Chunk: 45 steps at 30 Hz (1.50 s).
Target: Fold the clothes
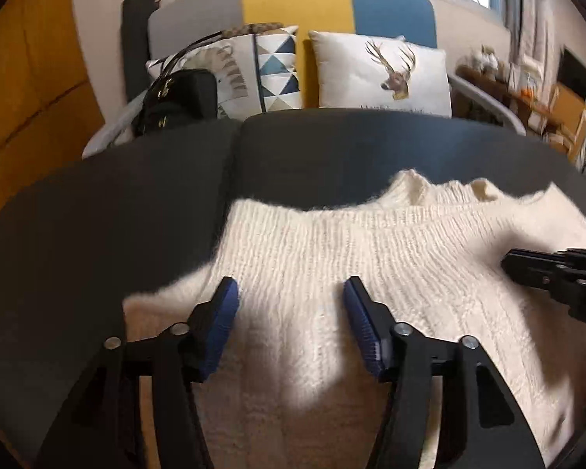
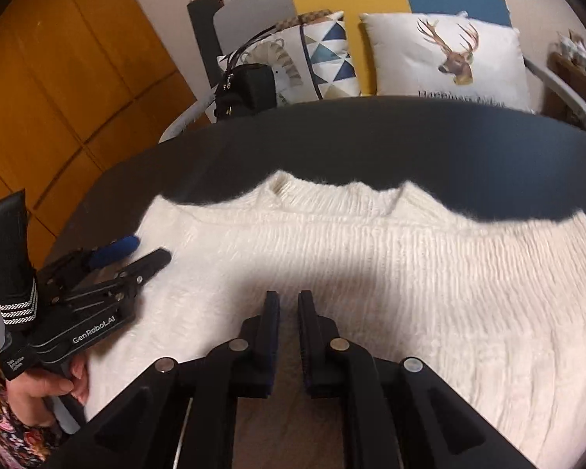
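A cream knit sweater [image 1: 332, 258] lies spread on the dark grey table [image 1: 136, 203], its neckline [image 2: 332, 195] toward the far edge. My left gripper [image 1: 291, 293] hovers open over the sweater's left half, blue pads wide apart with nothing between them. The right wrist view shows it at the sweater's left edge [image 2: 148, 250], held by a hand [image 2: 54, 383]. My right gripper [image 2: 289, 299] is over the sweater's middle, fingers nearly together with only a thin slit and no fabric in it. Its tip [image 1: 515, 265] enters the left wrist view from the right.
Beyond the table stands a sofa [image 1: 293, 0] in grey, yellow and blue, with a deer pillow [image 1: 386, 74], a triangle-pattern pillow [image 1: 269, 70] and a black handbag [image 1: 179, 101]. Orange wood panels [image 2: 58, 78] fill the left. A cluttered shelf [image 1: 547, 105] is at the right.
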### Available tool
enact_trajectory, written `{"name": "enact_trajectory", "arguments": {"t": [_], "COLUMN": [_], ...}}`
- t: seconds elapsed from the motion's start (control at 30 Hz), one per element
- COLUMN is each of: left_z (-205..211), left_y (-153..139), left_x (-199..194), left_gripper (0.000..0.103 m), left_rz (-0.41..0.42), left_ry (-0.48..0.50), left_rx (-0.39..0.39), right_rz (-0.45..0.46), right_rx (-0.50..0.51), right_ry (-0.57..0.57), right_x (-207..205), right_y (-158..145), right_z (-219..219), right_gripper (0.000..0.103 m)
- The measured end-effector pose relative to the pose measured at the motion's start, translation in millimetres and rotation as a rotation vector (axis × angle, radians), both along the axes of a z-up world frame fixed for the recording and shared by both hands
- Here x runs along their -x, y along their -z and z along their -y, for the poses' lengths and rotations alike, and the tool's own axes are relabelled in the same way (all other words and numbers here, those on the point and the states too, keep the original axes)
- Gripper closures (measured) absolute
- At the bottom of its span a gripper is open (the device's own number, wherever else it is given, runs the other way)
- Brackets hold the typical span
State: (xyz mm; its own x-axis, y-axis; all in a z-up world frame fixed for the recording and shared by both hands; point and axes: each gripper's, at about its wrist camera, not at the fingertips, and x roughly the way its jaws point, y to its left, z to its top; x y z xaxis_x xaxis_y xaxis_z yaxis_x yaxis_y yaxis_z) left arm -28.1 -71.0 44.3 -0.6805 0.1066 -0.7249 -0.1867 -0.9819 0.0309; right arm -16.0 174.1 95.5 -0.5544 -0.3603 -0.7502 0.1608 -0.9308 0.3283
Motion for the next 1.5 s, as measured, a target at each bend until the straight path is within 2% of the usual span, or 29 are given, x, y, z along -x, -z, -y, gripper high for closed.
{"name": "enact_trajectory", "arguments": {"t": [0.13, 0.33, 0.5, 0.53, 0.63, 0.73, 0.83, 0.9, 1.0, 1.17, 1.3, 1.4, 1.5], "left_z": [7.8, 14.6, 22.3, 24.3, 30.1, 40.8, 52.6, 58.6, 62.6, 55.8, 53.5, 53.0, 56.0], "left_y": [4.3, 7.2, 5.0, 4.5, 3.0, 0.4, 0.0, 3.2, 7.1, 9.5, 12.1, 13.6, 13.1], "left_x": [-0.9, -7.1, -10.2, -11.3, -14.6, -21.1, -23.7, -20.2, -14.3, -12.5, -10.2, -7.8, -5.9], "left_gripper": [0.037, 0.036, 0.036, 0.036, 0.036, 0.036, 0.036, 0.036, 0.036, 0.036, 0.036, 0.036, 0.036], "left_rz": [0.0, -0.027, -0.046, -0.052, -0.07, -0.105, -0.122, -0.099, -0.065, -0.051, -0.039, -0.027, -0.006], "left_ry": [-0.011, -0.015, -0.024, -0.028, -0.04, -0.089, -0.13, -0.145, -0.157, -0.148, -0.147, -0.148, -0.137], "left_rx": [-0.052, -0.102, -0.15, -0.16, -0.191, -0.22, -0.26, -0.291, -0.313, -0.287, -0.276, -0.274, -0.298], "right_rz": [0.026, 0.0, -0.023, -0.026, -0.014, 0.091, 0.103, 0.101, 0.07, -0.016, -0.07, -0.067, -0.066], "right_rx": [-0.056, -0.022, 0.005, 0.012, 0.034, -0.066, -0.078, -0.099, -0.154, -0.195, -0.265, -0.209, -0.053], "right_ry": [0.009, 0.001, -0.005, -0.018, -0.161, -0.205, -0.188, -0.181, -0.178, -0.132, -0.118, -0.102, -0.074], "right_x": [18.5, 16.0, 13.8, 13.1, 10.1, 24.8, 43.3, 52.0, 62.2, 69.7, 74.9, 74.2, 69.1], "right_y": [7.4, -6.4, -17.9, -20.7, -32.5, -16.2, -8.0, -6.6, -5.2, -2.6, -1.6, -0.2, -7.5], "right_z": [1.5, 6.8, 11.2, 14.6, 48.6, 76.2, 77.0, 79.2, 83.5, 88.2, 97.5, 91.5, 66.4], "right_gripper": [0.098, 0.098, 0.089, 0.089, 0.089, 0.089, 0.091, 0.091, 0.092, 0.092, 0.092, 0.092, 0.091]}}
